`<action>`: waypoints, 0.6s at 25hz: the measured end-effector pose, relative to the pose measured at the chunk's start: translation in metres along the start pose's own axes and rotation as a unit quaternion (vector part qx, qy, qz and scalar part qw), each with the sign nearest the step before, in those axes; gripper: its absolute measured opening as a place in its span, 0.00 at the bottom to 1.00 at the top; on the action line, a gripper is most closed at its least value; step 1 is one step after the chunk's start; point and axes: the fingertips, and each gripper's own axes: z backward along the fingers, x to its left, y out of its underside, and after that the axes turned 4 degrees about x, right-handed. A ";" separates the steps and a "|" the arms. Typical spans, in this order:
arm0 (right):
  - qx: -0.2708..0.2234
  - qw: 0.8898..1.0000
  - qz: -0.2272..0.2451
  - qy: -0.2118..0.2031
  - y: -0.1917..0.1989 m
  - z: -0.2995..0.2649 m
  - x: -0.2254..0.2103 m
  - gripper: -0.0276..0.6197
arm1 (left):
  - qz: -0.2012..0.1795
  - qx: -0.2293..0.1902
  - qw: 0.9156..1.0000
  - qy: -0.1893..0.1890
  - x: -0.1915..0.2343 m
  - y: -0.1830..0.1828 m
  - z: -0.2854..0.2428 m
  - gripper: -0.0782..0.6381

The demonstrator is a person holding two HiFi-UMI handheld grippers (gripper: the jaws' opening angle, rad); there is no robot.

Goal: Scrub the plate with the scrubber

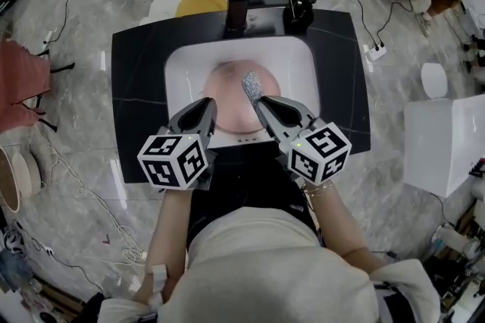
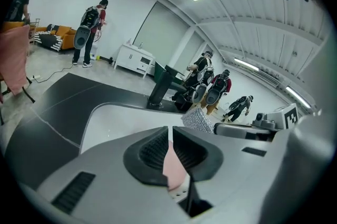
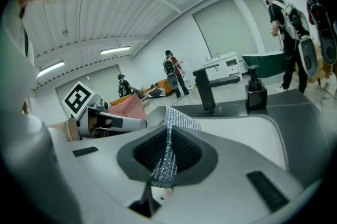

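A pink plate (image 1: 227,98) is held over the white sink basin (image 1: 292,60), tilted up. My left gripper (image 1: 210,106) is shut on the plate's near left rim; the pink rim (image 2: 174,168) shows pinched between its jaws. My right gripper (image 1: 258,103) is shut on a silver glittery scrubber (image 1: 251,85), which stands up from its tips against the plate's right part. In the right gripper view the scrubber (image 3: 171,149) runs between the pads and the plate (image 3: 129,107) shows to the left by the other gripper. From the left gripper view the scrubber (image 2: 197,120) sits just right of centre.
A black countertop (image 1: 136,94) surrounds the basin, with a black faucet (image 1: 244,3) and a black soap dispenser (image 1: 303,10) at the back. A white cabinet (image 1: 447,143) stands to the right. Cables lie on the marble floor. People stand in the room beyond.
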 end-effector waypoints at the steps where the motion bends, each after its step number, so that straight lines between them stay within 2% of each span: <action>1: 0.006 1.000 0.004 -0.002 0.002 -0.002 -0.004 0.10 | 0.003 0.002 1.000 -0.004 0.002 0.001 -0.005 0.16; 10: 0.056 0.998 0.025 -0.033 0.009 -0.028 -0.028 0.09 | 0.045 0.002 0.999 -0.021 0.014 -0.004 -0.043 0.16; 15: 0.098 0.993 0.055 -0.046 0.021 -0.041 -0.036 0.09 | 0.074 -0.002 0.997 -0.033 0.025 -0.001 -0.055 0.17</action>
